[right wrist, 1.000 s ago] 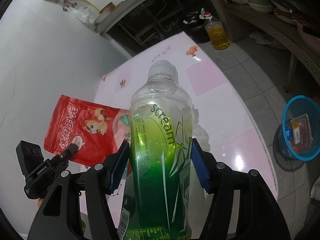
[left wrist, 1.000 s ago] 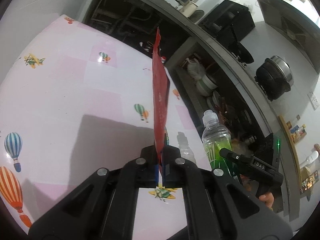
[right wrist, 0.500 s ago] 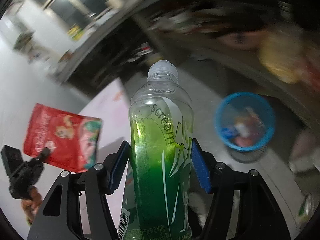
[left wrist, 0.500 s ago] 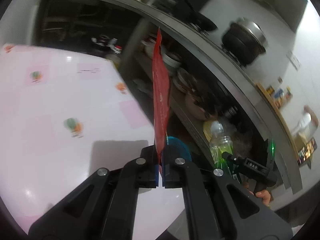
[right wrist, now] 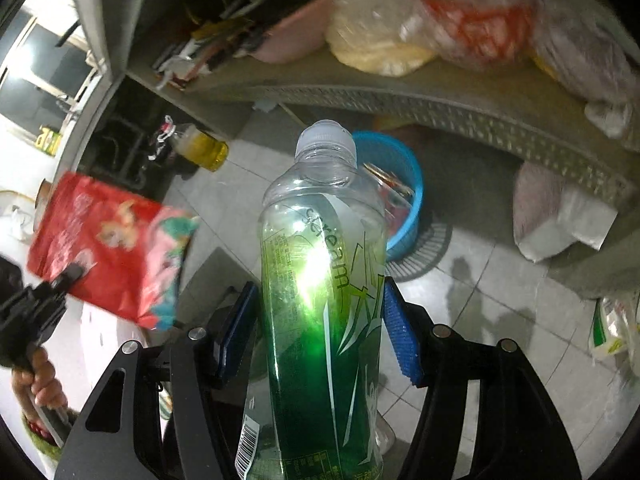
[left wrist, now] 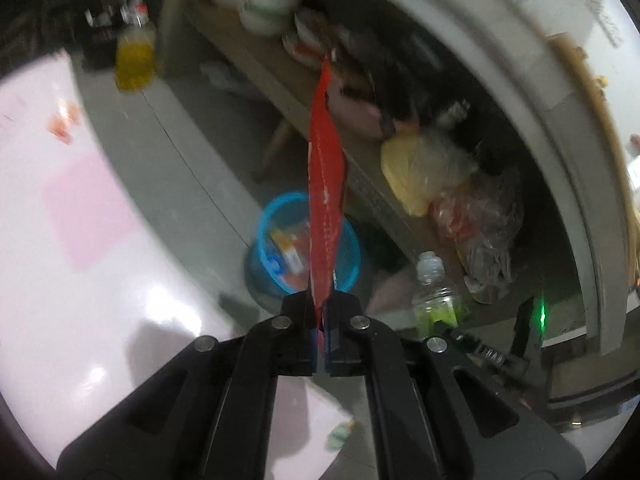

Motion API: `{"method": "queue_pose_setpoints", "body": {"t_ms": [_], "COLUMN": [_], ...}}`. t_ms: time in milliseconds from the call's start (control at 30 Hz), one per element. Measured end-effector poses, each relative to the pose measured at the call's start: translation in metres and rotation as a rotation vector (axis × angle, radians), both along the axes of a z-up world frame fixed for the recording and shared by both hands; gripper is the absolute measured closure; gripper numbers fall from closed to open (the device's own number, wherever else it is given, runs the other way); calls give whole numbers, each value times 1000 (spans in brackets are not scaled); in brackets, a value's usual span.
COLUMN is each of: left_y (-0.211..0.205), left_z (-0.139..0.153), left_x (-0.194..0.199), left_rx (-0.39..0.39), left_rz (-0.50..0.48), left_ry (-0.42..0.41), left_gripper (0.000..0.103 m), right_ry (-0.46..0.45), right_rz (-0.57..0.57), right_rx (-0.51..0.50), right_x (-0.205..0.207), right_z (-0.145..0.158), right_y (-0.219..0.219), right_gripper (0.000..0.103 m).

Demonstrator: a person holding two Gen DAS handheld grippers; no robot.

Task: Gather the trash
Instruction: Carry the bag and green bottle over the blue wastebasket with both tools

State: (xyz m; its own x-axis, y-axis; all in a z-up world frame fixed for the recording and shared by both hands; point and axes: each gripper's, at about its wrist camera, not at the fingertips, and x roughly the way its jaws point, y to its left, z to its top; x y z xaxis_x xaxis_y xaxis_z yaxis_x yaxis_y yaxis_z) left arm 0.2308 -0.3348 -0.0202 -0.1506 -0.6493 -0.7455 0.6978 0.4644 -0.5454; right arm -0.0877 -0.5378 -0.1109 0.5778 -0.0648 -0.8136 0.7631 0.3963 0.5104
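Observation:
My left gripper [left wrist: 322,322] is shut on the lower edge of a red snack bag [left wrist: 325,200], seen edge-on and standing up over the blue trash basket [left wrist: 268,256] on the floor. In the right wrist view the same red snack bag [right wrist: 108,248] hangs at the left, held by the left gripper [right wrist: 68,276]. My right gripper [right wrist: 320,320] is shut on a clear plastic bottle [right wrist: 324,280] with green drink low in it; its blue pads press both sides. The bottle's cap points at the blue trash basket [right wrist: 404,208], which holds several wrappers.
The pink-checked table edge [left wrist: 60,220] lies at the left, grey floor tiles [right wrist: 472,280] below. A low shelf [right wrist: 400,92] carries plastic bags, bowls and utensils behind the basket. A jug of yellow oil [right wrist: 204,148] stands on the floor. A white bag [right wrist: 560,220] sits at the right.
Both grippers swung off the table and out over the floor toward the blue basket, tilting downward. The bag and bottle stayed gripped. The basket now sits close ahead in both views.

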Motion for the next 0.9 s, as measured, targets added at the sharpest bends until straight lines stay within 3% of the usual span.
{"method": "queue_pose_setpoints", "body": {"t_ms": [200, 300, 333, 367, 400, 433, 533, 667, 900], "left_y": [-80, -119, -130, -143, -155, -161, -167, -158, -121], "left_z": [-62, -85, -97, -108, -124, -134, -156, -148, -83], "left_x": [6, 3, 2, 2, 3, 5, 11, 11, 19], "left_rx": [64, 80, 83, 98, 156, 196, 229, 223, 150], "left_rz": [-34, -31, -28, -28, -6, 29, 96, 102, 91], "left_ry": [182, 234, 257, 273, 274, 270, 320, 265, 128], "left_gripper": [103, 102, 90, 64, 51, 43, 41, 41, 37], "right_ry": [16, 26, 30, 34, 38, 40, 48, 63, 152], "right_rz": [-18, -30, -34, -36, -40, -42, -49, -54, 26], "right_rx": [42, 54, 58, 62, 67, 69, 76, 82, -8], "right_x": [-7, -11, -13, -12, -13, -14, -17, -21, 7], "right_z": [-24, -29, -28, -31, -32, -34, -39, -46, -54], "right_y": [-11, -18, -18, -19, -20, -21, -22, -23, -24], "right_gripper": [43, 43, 43, 43, 43, 43, 43, 43, 43]}}
